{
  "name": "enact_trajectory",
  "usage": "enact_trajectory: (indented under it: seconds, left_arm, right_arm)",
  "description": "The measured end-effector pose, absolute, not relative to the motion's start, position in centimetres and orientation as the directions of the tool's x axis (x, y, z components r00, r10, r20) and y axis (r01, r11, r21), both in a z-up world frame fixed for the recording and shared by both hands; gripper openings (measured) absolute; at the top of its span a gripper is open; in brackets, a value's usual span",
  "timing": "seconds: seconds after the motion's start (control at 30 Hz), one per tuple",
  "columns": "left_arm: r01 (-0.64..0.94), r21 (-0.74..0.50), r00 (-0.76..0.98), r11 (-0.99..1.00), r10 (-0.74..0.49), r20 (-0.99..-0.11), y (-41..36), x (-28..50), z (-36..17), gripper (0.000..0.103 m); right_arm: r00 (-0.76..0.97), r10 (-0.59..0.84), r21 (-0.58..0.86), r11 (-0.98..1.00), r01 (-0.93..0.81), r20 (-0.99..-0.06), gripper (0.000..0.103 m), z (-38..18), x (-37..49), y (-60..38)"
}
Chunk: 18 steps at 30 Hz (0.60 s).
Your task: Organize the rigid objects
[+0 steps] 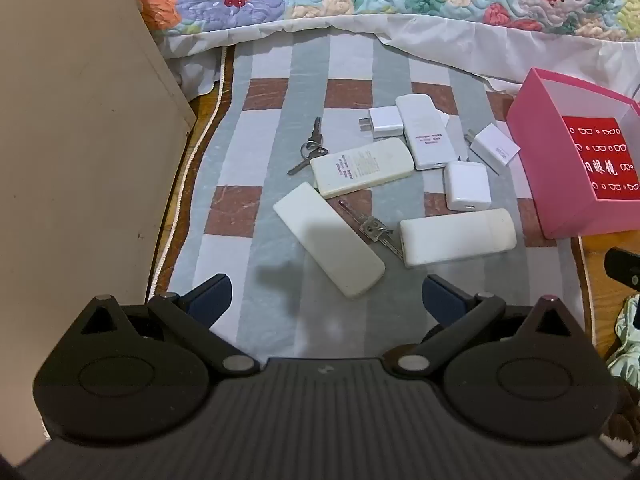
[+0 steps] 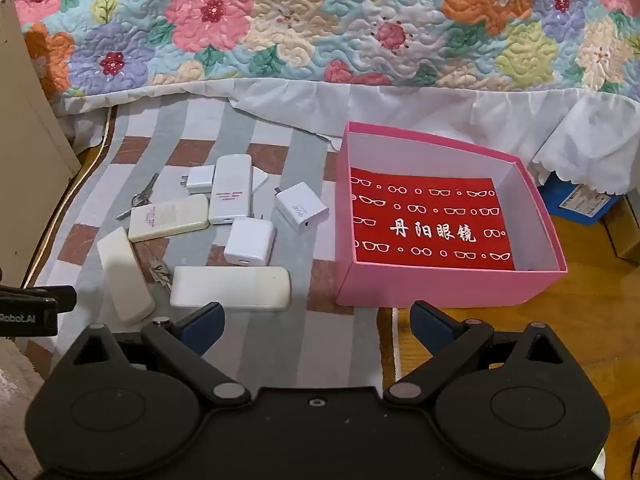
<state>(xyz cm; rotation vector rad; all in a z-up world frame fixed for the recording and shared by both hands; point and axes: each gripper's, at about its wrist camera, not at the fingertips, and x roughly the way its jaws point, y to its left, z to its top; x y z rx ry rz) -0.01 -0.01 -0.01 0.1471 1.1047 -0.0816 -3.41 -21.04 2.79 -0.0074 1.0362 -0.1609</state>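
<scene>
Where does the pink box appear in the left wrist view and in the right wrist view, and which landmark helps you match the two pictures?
Left wrist view: the pink box sits at the right edge, partly cut off, right of the white items.
Right wrist view: the pink box sits right of centre, whole, open, with a red printed sheet inside.
Shared landmark: the long white case nearest the box's front corner.

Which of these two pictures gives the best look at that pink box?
The right wrist view: the whole pink box shows, open, with its red printed lining. In the left wrist view the pink box is cut off at the right edge, so only part shows.
</scene>
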Motion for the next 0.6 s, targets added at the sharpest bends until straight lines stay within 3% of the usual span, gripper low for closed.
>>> enact_trajectory:
  seconds: [0.6]
  left_arm:
    - [0.133,0.069,0.46,0.989,0.0,-0.888,0.2,-0.4,0.1,0.103]
  right_arm:
    - [0.483,-0.136,-0.083,0.988,0.129,-0.865,0.101,2.5,-3.3,-21.0]
